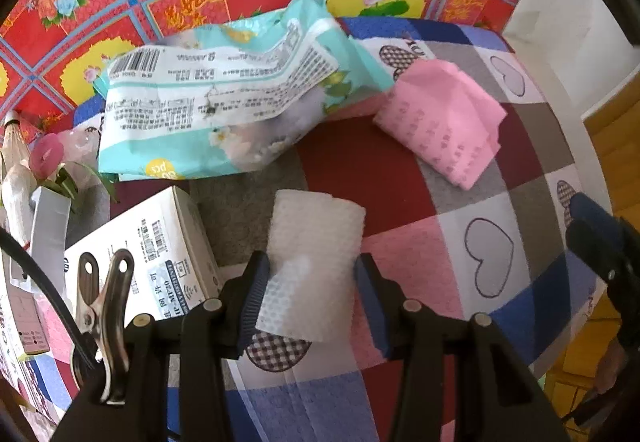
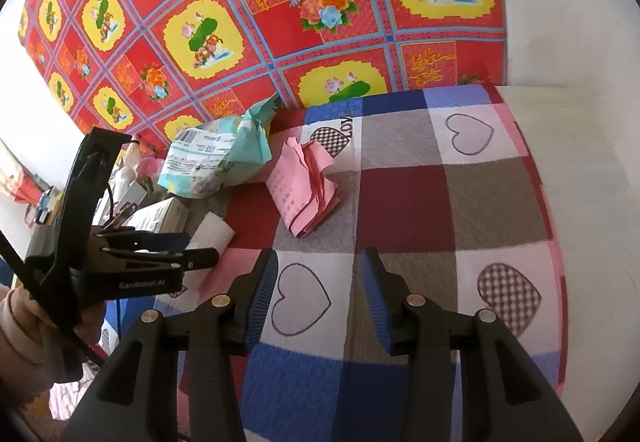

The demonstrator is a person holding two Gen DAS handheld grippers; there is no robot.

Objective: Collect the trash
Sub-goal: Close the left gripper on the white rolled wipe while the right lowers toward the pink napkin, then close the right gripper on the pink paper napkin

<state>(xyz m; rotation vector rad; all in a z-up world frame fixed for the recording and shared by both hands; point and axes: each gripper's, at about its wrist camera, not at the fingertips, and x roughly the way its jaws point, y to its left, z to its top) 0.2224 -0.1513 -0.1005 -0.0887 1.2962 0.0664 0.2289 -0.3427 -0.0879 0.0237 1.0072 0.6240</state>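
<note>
bubble wrap (image 1: 316,262) between released left tongs (image 1: 310,298) — right tongs (image 2: 318,298) released, empty.

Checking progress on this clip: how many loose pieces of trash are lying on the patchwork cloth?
3. A teal wrapper at the back, crumpled pink paper to its right, and white bubble wrap between the open left gripper fingers. More may be hidden behind the box.

Checked heart-print cloth (image 2: 404,198), red floral sheet (image 2: 248,22) behind, white labelled box (image 1: 160,242), metal clip (image 1: 106,306).
</note>
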